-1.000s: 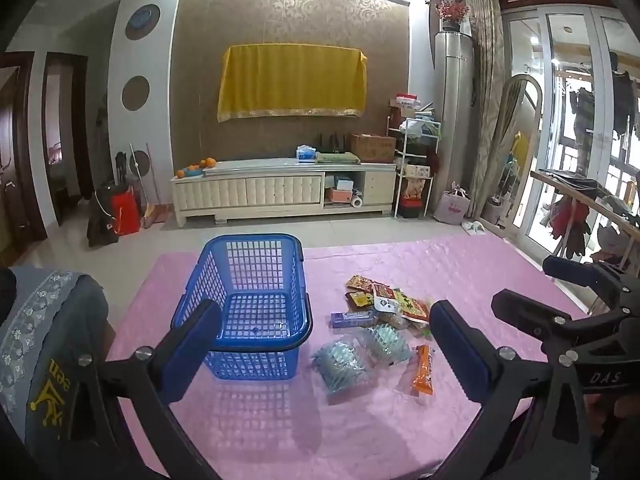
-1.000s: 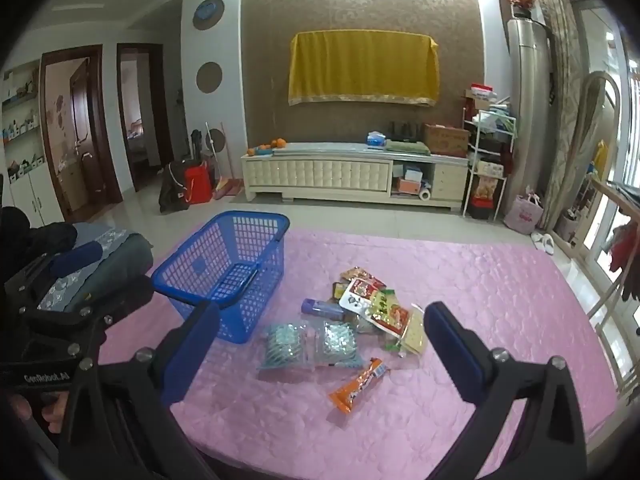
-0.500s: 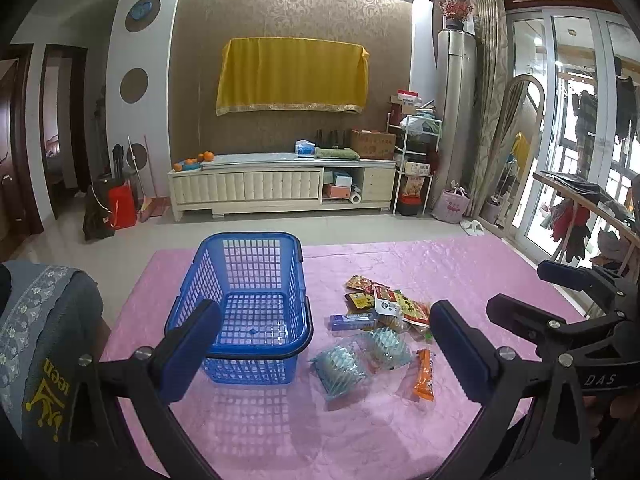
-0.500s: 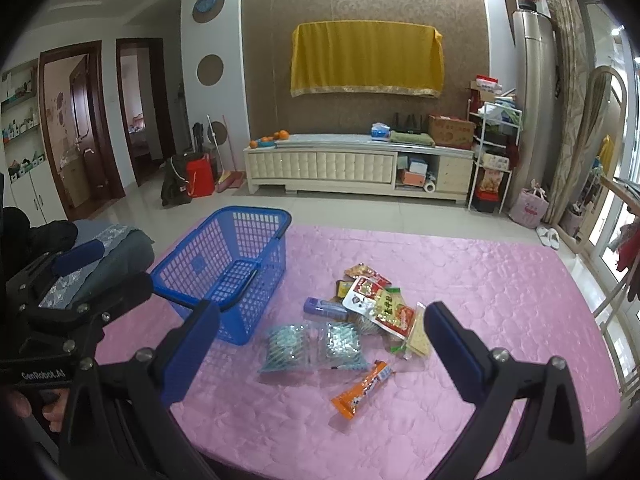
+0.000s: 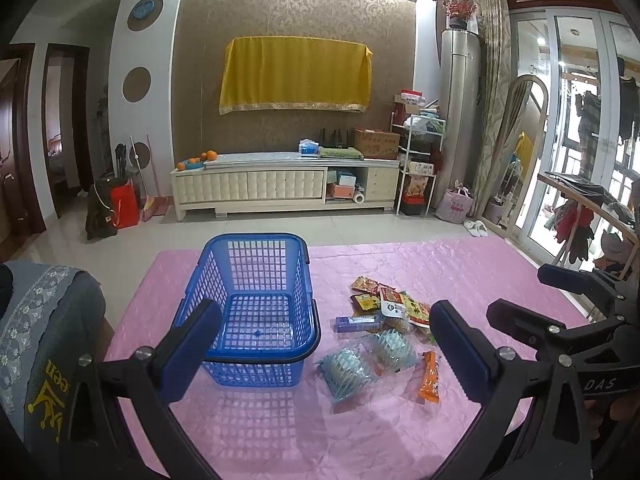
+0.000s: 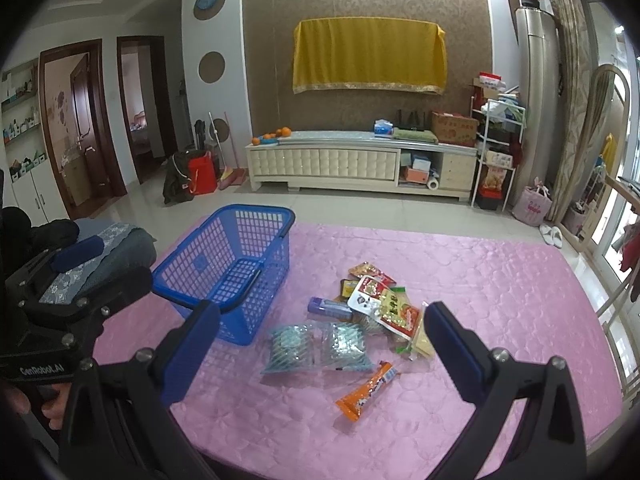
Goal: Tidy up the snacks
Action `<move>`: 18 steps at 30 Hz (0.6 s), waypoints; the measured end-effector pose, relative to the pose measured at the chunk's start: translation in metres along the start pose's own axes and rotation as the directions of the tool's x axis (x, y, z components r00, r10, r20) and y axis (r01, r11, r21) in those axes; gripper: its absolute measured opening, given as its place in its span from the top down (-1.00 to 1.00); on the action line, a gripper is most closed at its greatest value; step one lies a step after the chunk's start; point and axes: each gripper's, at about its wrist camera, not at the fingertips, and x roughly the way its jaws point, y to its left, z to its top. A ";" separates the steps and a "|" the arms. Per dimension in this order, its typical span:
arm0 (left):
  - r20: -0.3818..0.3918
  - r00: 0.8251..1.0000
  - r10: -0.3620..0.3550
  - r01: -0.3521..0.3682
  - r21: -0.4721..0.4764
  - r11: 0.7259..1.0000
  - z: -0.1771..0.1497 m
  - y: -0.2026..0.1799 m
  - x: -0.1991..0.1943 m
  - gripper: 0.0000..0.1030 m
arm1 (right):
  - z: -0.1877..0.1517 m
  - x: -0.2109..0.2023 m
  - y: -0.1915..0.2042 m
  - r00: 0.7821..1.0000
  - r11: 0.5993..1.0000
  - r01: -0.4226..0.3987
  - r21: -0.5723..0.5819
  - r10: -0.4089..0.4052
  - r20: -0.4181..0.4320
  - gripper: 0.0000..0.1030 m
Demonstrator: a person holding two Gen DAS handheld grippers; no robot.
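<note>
Both cameras have crept slightly nearer the table since a second ago; nothing on it has shifted.

Left wrist view: the left gripper (image 5: 322, 350) hangs above the pink tablecloth (image 5: 460, 272) with its jaws spread wide and nothing between them. A blue basket (image 5: 256, 308) sits upright and empty, its long axis running away from the camera toward the TV cabinet (image 5: 280, 184). Just right of the basket lies a pile of snack packets (image 5: 390, 306). Nearer the camera are two clear bags of teal-striped sweets (image 5: 366, 362) side by side, and an orange stick packet (image 5: 429, 378) whose long axis points nearly straight away from the camera. At the right edge the right gripper (image 5: 560, 300) shows from the side.

Right wrist view: the right gripper (image 6: 320, 350) is also wide apart and empty, above the near table edge. The basket (image 6: 236, 268) stands to the left, the snack packets (image 6: 380, 300) in the middle. The orange stick packet (image 6: 366, 392) lies diagonally, one end toward the near left and the other toward the far right, apart from the sweets bags (image 6: 318, 346). A purple tube-shaped pack (image 6: 330, 307) lies crosswise just beside the pile.
</note>
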 end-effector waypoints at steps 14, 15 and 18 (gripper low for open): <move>-0.013 1.000 -0.007 0.007 -0.006 1.000 -0.003 0.001 0.001 -1.00 | 0.002 0.001 0.001 1.000 1.000 -0.004 0.007 0.004 -0.010 -1.00; -0.013 1.000 -0.007 0.007 -0.005 1.000 -0.003 0.001 0.000 -1.00 | 0.002 0.000 0.001 1.000 1.000 -0.003 0.007 0.003 -0.010 -1.00; -0.015 1.000 -0.009 0.009 -0.007 1.000 -0.003 0.001 0.000 -1.00 | 0.003 -0.001 0.000 1.000 1.000 -0.001 0.006 0.001 -0.007 -1.00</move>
